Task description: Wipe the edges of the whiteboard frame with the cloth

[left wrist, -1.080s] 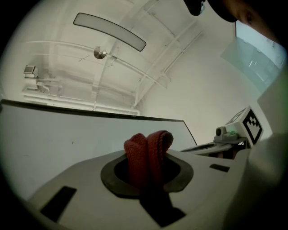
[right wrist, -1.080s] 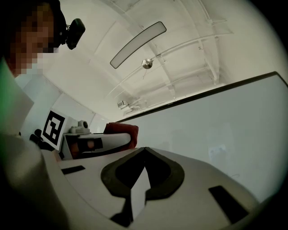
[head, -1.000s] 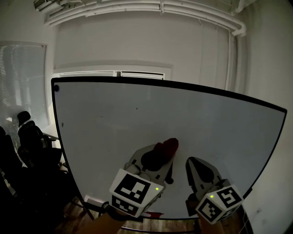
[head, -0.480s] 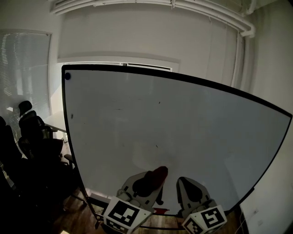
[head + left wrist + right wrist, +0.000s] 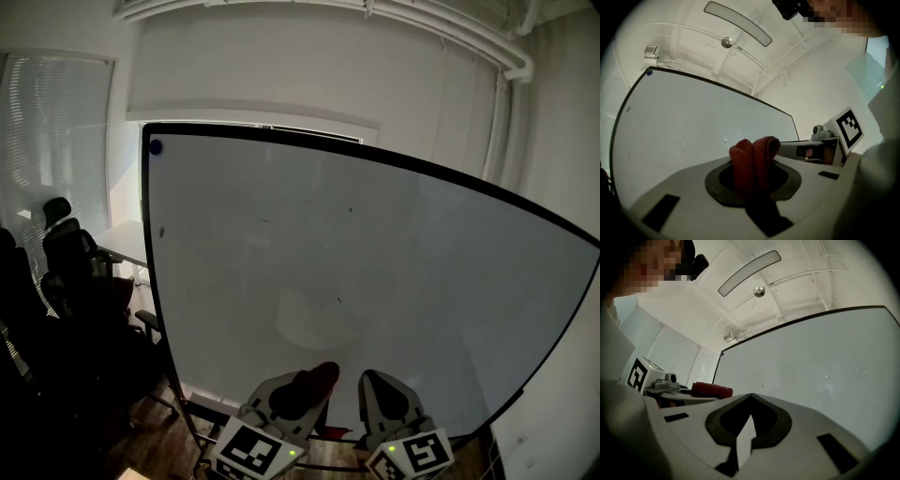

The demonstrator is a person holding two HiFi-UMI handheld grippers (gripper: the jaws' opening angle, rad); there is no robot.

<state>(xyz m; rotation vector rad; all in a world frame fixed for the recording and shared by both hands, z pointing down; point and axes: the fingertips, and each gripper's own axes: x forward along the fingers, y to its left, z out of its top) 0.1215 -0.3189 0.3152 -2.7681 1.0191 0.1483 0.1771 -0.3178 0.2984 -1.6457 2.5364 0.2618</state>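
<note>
- The large white whiteboard with a black frame [image 5: 375, 262] fills the far middle, and its wide flat face leaves open sweep ahead.
- The left tongs [image 5: 309, 384], clamped on a red knitted cloth [image 5: 322, 373], and the right tongs [image 5: 370, 380], closed on nothing, sit side by side near the bottom edge with a narrow gap between them.
- On the left, black office chairs [image 5: 66, 281] crowd the lower part of the frame's left edge, while the upper part stands free.
- On the right, the frame's lower corner runs near the white wall [image 5: 572, 375], so room is tight there.
- The white ceiling pipes [image 5: 375, 11] run well above the top edge.
</note>
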